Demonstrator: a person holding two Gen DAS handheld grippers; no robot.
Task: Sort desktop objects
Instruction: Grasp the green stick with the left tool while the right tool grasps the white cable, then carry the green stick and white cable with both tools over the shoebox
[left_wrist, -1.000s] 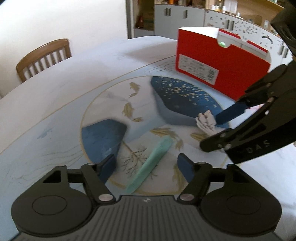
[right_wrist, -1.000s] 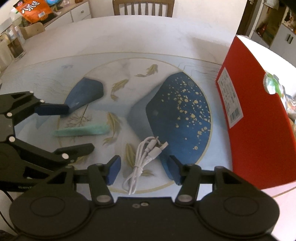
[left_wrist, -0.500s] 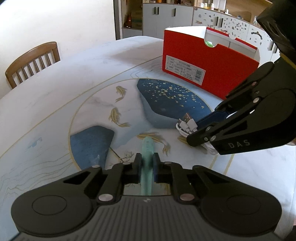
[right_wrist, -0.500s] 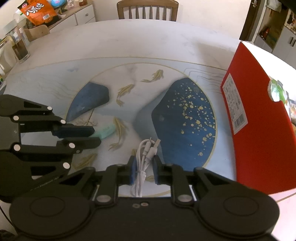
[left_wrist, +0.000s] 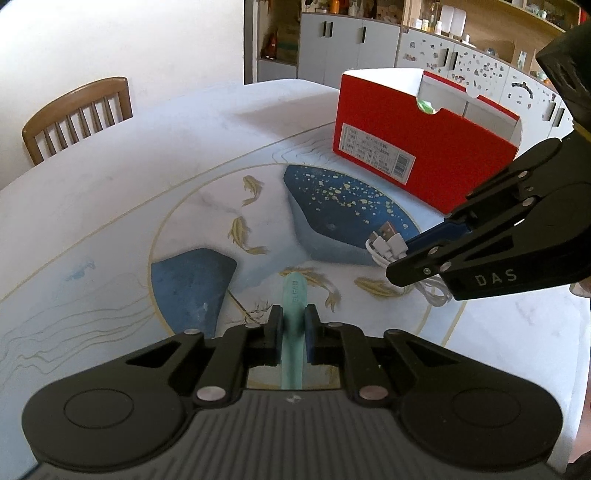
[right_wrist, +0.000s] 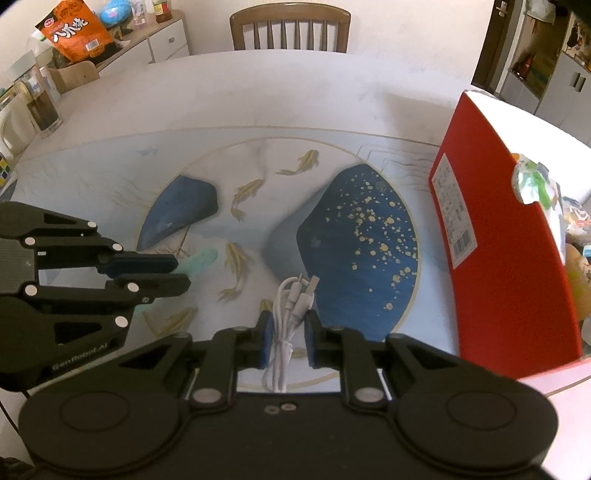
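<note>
My left gripper (left_wrist: 291, 325) clamps the mint strip (left_wrist: 293, 295); my right gripper (right_wrist: 290, 332) pinches the white cable (right_wrist: 291, 306), red box (right_wrist: 509, 266) at three o'clock.

1. round table (left_wrist: 155, 155), pale top, printed with a gold-ringed circle, gold fish and two dark blue shapes.
2. red box (left_wrist: 424, 147) stood open-topped on the table at the circle's far right edge; white label on its long side. it held some items, too small to identify.
3. coiled white cable (right_wrist: 291, 306) lay by the speckled blue shape, plugs toward the table's middle.
4. mint-green strip (left_wrist: 293, 306) sat near the smaller blue shape; could not tell whether it touched the top.
</note>
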